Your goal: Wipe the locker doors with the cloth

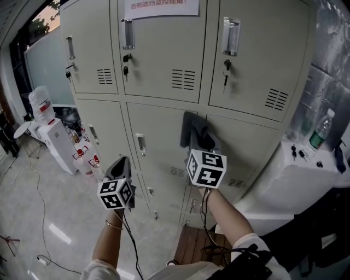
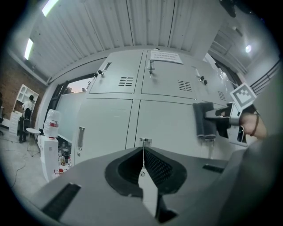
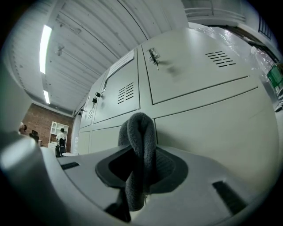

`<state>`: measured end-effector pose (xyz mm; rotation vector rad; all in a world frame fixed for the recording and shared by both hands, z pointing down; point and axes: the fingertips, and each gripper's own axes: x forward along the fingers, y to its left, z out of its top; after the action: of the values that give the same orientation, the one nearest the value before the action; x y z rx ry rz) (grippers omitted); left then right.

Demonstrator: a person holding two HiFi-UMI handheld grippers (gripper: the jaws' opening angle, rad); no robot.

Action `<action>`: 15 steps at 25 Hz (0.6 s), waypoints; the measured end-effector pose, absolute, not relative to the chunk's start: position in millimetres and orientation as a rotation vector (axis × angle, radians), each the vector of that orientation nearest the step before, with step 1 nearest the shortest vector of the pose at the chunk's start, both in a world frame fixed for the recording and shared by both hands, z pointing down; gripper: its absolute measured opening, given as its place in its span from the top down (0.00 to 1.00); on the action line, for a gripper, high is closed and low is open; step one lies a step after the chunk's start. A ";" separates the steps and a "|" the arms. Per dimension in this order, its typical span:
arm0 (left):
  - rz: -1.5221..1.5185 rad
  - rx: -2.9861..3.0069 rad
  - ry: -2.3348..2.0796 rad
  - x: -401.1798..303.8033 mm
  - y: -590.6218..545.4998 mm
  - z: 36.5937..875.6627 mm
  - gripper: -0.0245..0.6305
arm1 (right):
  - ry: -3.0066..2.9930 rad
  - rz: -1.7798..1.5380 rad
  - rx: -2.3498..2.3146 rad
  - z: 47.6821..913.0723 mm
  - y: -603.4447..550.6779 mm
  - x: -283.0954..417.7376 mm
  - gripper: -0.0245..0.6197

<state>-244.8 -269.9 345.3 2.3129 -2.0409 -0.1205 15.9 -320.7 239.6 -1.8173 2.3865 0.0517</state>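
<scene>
A bank of pale grey locker doors (image 1: 164, 54) fills the head view, with handles, keys and vent slots. My right gripper (image 1: 201, 143) is shut on a folded dark grey cloth (image 1: 192, 130), which lies against the middle-row door near its top edge. The right gripper view shows the cloth (image 3: 140, 150) pinched between the jaws, doors (image 3: 194, 66) close ahead. My left gripper (image 1: 121, 167) hangs lower left, away from the doors, jaws shut on nothing. In the left gripper view its jaws meet at the left gripper (image 2: 142, 152), and the cloth (image 2: 204, 119) shows at right.
A water dispenser (image 1: 52, 131) with bottles stands on the floor at left. A white counter (image 1: 295, 175) with a green-labelled bottle (image 1: 320, 130) sits right of the lockers. A paper notice (image 1: 161, 7) is stuck on the top middle door. Cables trail across the glossy floor (image 1: 49, 229).
</scene>
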 end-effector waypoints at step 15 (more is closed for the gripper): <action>-0.123 2.346 -2.003 -220.7 -277.3 343.1 0.95 | 2.300 0.055 -1.927 240.7 -304.8 87.4 0.83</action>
<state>-220.7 -277.3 343.1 2.3459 -2.0026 -0.1228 87.4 -304.8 240.7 -1.9268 2.2996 0.0552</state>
